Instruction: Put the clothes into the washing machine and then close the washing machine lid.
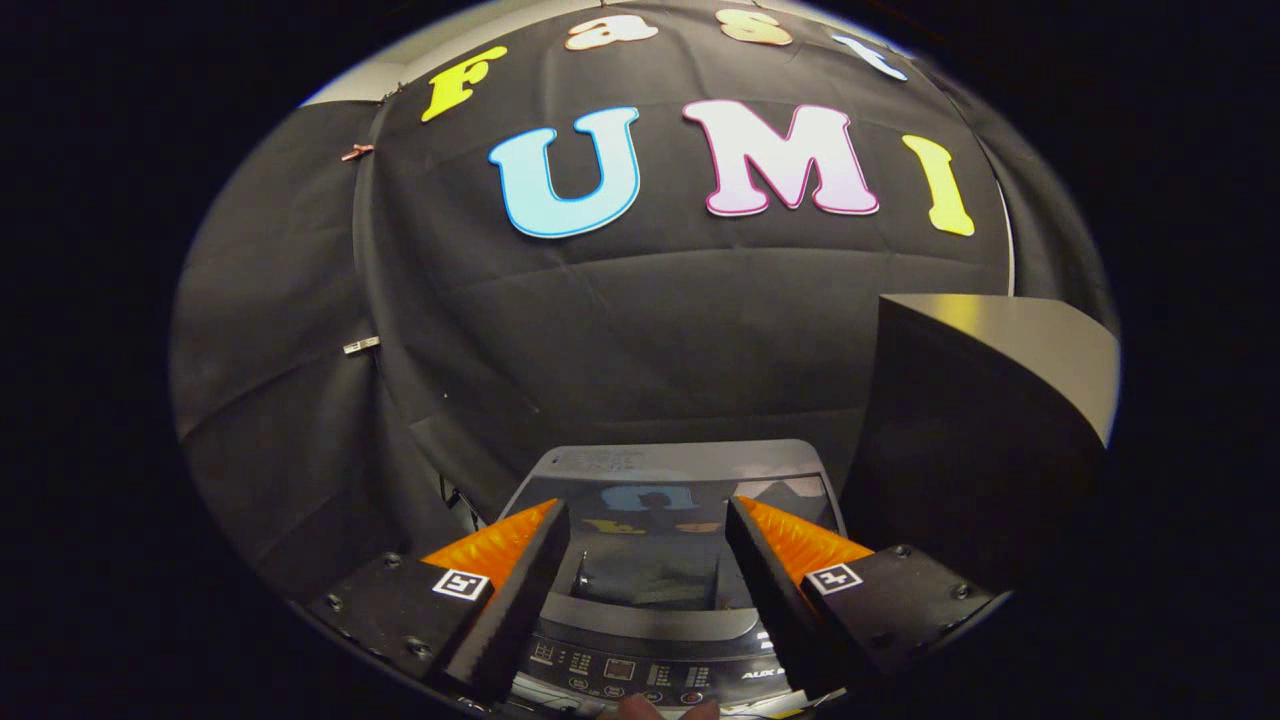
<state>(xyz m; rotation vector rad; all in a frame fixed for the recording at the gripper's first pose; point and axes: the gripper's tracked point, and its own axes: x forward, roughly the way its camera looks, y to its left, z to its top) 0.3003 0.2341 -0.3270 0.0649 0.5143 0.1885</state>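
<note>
The washing machine [670, 462] stands just below and ahead of my fingers, a grey top-loader. Its glass lid [660, 545] lies flat and mirrors the wall. The control panel [640, 665] with its small buttons runs along the near edge, under the fingers. My gripper [648, 508] hovers over the lid, open, with a wide gap and nothing held between the fingers. I cannot tell whether the lid is fully latched.
A tall dark box with a pale top [1000, 400] stands close beside the machine on the right. The black cloth wall [640, 330] hangs right behind the machine. A person's fingertip [640, 708] shows at the panel's near edge.
</note>
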